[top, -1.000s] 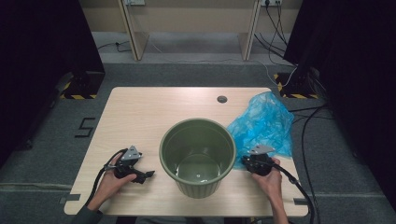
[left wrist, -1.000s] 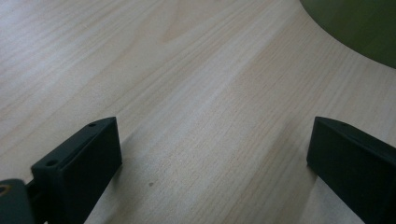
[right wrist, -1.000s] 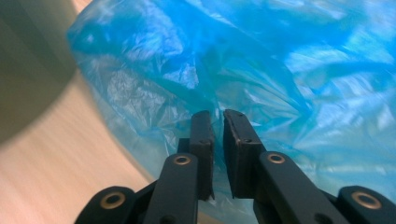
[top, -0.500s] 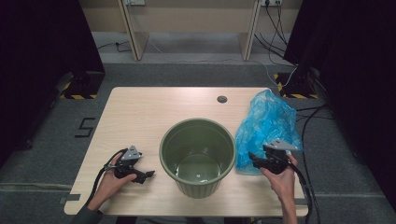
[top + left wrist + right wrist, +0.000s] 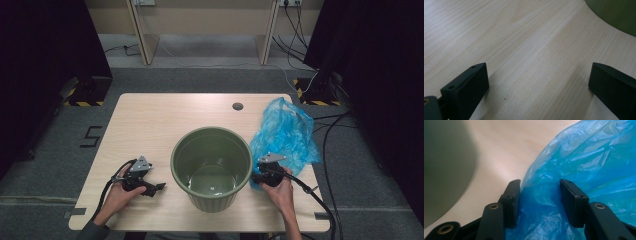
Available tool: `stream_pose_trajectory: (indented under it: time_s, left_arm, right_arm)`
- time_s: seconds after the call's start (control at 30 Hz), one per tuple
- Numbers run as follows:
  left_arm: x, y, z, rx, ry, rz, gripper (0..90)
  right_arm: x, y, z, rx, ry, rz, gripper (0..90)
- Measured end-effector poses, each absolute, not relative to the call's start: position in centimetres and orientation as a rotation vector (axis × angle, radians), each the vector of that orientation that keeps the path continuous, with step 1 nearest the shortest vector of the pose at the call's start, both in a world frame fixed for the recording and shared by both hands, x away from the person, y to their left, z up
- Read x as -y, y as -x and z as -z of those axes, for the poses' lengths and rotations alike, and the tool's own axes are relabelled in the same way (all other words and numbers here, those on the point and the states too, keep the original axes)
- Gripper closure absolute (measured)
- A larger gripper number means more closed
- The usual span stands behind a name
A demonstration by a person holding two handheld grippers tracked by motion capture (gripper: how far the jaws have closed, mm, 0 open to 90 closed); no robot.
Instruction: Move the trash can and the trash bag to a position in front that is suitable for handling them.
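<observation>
High view: the whole wooden table [image 5: 150, 125] lay in sight, with one green bucket [image 5: 211, 167] at its middle-front, one blue plastic bag [image 5: 287, 135] at about 2 o'clock from the bucket, and a small round grommet [image 5: 238, 106] at 12 o'clock near the far edge.
Left gripper view: bare wood grain close up, plus a curved slice of the bucket [image 5: 614, 15] at 1 o'clock — detail the high view was too far off to give.
Right gripper view: the crinkles of the bag [image 5: 584, 157] filled the right half, and the bucket's wall [image 5: 446, 170] was a dark green blur at 9 o'clock.
Left gripper [image 5: 159, 187]: it rested at 9 o'clock of the bucket in the person's left hand [image 5: 120, 192]; in its own view [image 5: 537, 82] the jaws stood wide apart with nothing between them but tabletop.
Right gripper [image 5: 256, 178]: it sat at 3 o'clock of the bucket, at the bag's near edge, in the right hand [image 5: 281, 192]. In its own view [image 5: 539, 195] the jaws stood about half open and had just been closing, with a fold of the bag bunched between them — the left pad touched the plastic, but a firm pinch could not be told.
Bag: on the table at the right, just beside the bucket, its near edge in the right gripper's jaws.
Count: one bucket, one bag, one grommet, two grippers, two hands.
</observation>
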State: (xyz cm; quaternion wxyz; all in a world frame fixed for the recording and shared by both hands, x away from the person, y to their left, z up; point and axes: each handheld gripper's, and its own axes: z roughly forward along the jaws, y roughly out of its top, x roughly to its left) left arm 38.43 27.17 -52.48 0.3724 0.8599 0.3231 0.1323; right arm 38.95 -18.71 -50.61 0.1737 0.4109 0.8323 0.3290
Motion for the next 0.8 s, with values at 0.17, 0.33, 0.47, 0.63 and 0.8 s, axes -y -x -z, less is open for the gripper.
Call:
stream_pose_trajectory:
  time_s: [0.17, 0.33, 0.47, 0.63, 0.8]
  left_arm:
    - [-27.2, -38.4, 52.5, -0.828, -2.204, -0.339, 2.0]
    - [-27.2, -38.4, 52.5, -0.828, -2.204, -0.338, 2.0]
    - [-27.2, -38.4, 52.5, -0.828, -2.204, -0.339, 2.0]
    - [-27.2, -38.4, 52.5, -0.828, -2.205, -0.338, 2.0]
    - [-27.2, -38.4, 52.5, -0.828, -2.204, -0.338, 2.0]
  right_arm:
    - [18.7, -35.8, 50.4, -2.506, -0.947, -0.951, 53.6]
    - [20.3, -34.8, 49.8, -2.472, -0.971, -0.948, 44.0]
    - [20.9, -35.5, 50.0, -2.474, -0.969, -0.862, 43.9]
    - [21.7, -35.7, 49.4, -2.421, -0.992, -0.903, 39.7]
    - [21.4, -34.3, 47.0, -2.247, -1.121, -1.098, 25.0]
